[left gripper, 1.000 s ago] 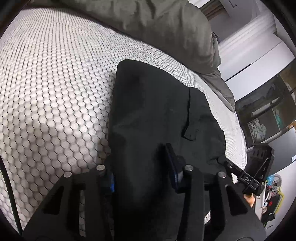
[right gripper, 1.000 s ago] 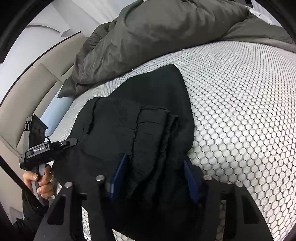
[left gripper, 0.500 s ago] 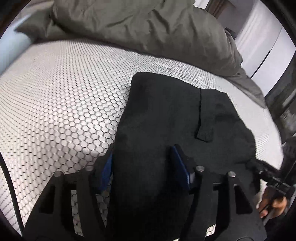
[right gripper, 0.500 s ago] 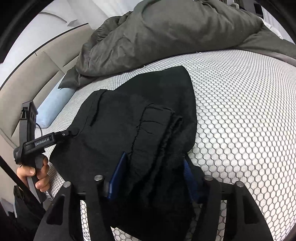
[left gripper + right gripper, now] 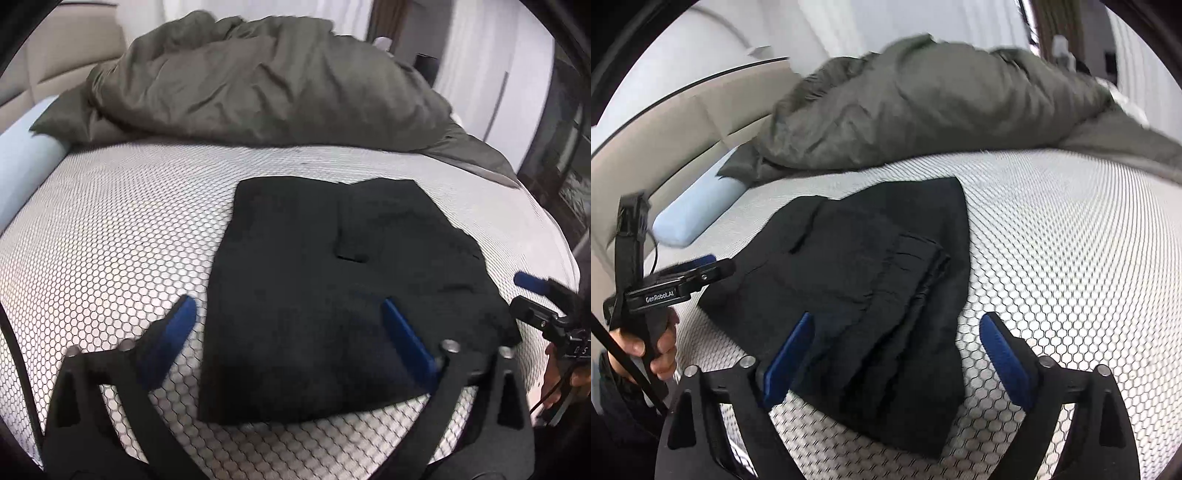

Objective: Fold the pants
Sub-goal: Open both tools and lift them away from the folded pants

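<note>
The black pants point(image 5: 332, 280) lie folded into a compact rectangle on the white honeycomb-patterned bed point(image 5: 110, 240). My left gripper point(image 5: 288, 310) is open and raised above the near edge of the pants, holding nothing. In the right wrist view the pants point(image 5: 871, 280) show layered folds at their near end. My right gripper point(image 5: 897, 325) is open above that end, holding nothing. Each gripper also shows in the other's view: the right one at the right edge point(image 5: 535, 299), the left one at the left point(image 5: 698, 269).
A crumpled olive-grey duvet point(image 5: 258, 81) lies across the far side of the bed. A light blue pillow point(image 5: 698, 210) sits at the headboard point(image 5: 665, 133). Curtains and a dark window point(image 5: 561, 158) stand to the right.
Both grippers have opened and let go of the pants, then lifted and drawn back. The pants now lie flat on the bed.
</note>
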`<action>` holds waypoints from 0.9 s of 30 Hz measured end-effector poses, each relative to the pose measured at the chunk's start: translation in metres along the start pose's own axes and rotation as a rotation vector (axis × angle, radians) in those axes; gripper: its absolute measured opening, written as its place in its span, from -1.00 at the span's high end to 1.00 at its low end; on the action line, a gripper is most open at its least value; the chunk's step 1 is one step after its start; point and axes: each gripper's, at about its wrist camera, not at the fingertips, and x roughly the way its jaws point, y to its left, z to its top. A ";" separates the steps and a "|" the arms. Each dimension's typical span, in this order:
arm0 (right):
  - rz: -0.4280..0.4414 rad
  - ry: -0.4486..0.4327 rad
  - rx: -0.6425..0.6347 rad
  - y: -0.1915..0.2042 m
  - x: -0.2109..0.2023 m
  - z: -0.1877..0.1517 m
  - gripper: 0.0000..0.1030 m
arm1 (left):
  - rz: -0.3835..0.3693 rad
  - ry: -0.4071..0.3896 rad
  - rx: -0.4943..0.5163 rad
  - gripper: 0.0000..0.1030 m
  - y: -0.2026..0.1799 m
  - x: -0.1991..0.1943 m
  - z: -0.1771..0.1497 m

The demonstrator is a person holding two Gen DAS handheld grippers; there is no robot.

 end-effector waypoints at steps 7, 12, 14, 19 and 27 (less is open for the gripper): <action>0.037 0.088 -0.202 0.027 -0.006 -0.031 -0.84 | -0.042 0.090 0.164 -0.98 -0.030 -0.004 -0.025; -0.041 0.139 -0.227 0.024 0.013 -0.039 -0.84 | 0.021 0.127 0.229 -0.98 -0.036 0.014 -0.037; -0.086 0.150 -0.201 0.018 0.021 -0.036 -0.84 | 0.046 0.136 0.253 -0.99 -0.039 0.022 -0.040; -0.114 0.161 -0.180 0.010 0.037 -0.029 -0.84 | 0.062 0.137 0.223 -1.00 -0.038 0.039 -0.031; -0.089 0.085 -0.190 0.014 0.007 -0.036 -0.84 | 0.032 0.050 0.138 -1.00 -0.033 0.012 -0.026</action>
